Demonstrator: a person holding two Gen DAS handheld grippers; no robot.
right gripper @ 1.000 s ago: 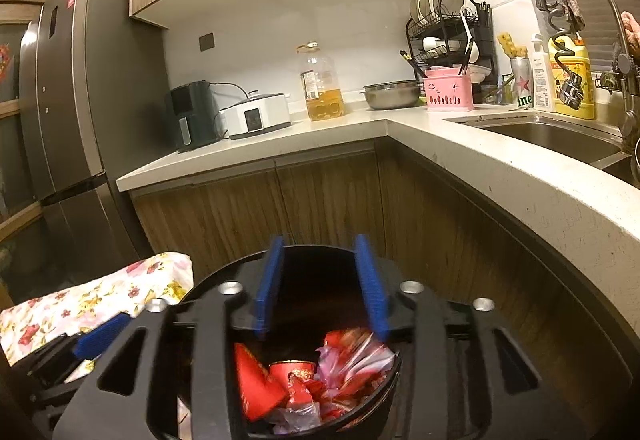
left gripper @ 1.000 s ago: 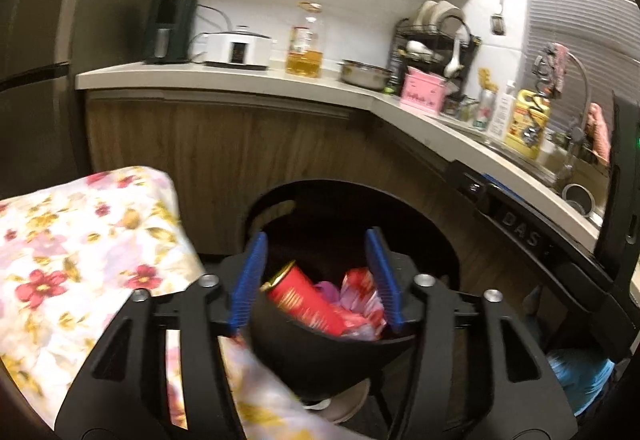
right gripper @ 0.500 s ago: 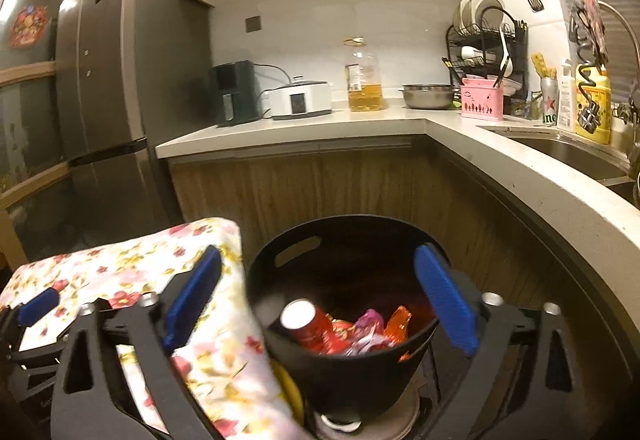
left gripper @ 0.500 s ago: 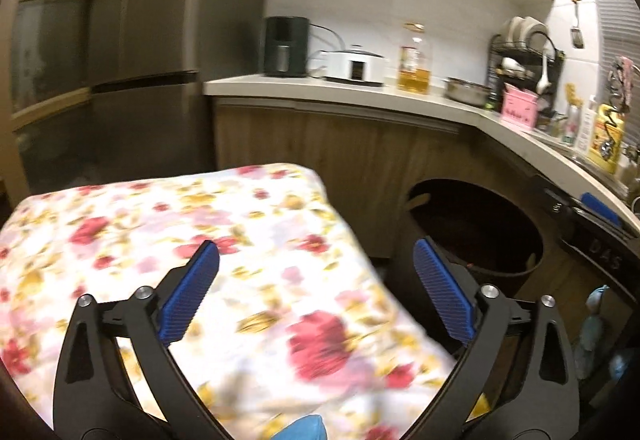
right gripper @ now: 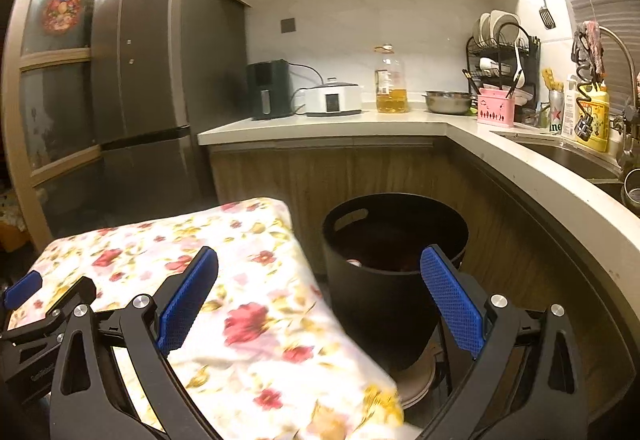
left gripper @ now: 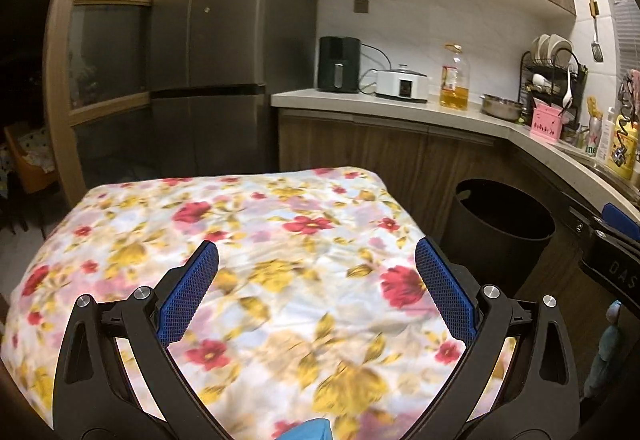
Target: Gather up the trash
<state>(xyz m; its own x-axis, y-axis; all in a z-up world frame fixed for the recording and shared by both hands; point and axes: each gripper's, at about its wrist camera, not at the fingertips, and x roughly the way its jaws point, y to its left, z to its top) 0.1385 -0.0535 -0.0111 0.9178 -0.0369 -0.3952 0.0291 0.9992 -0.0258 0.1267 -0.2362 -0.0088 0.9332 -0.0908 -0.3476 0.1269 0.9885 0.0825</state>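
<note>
A black round bin (right gripper: 372,304) stands on the floor between the floral-covered table (right gripper: 160,248) and the counter cabinets. Only a glimpse of a can top and red wrappers (right gripper: 400,262) shows deep inside it. My right gripper (right gripper: 319,256) is open and holds nothing, hanging in front of the bin and the table's corner. My left gripper (left gripper: 316,252) is also open and holds nothing, hovering over the floral cloth (left gripper: 280,240), with the bin (left gripper: 500,236) off to its right. The left gripper's blue pad (right gripper: 22,286) shows at the left edge of the right wrist view.
An L-shaped counter (right gripper: 400,122) carries an air fryer (right gripper: 268,90), a white cooker, an oil bottle (right gripper: 390,80), a steel bowl, a dish rack and a sink (right gripper: 560,154). A tall fridge (left gripper: 208,60) stands left of it. A blue object (left gripper: 308,434) peeks in low.
Both grippers went from half shut over the bin to wide open and pulled back. The left one swung left over the table; the trash lies in the bin.
</note>
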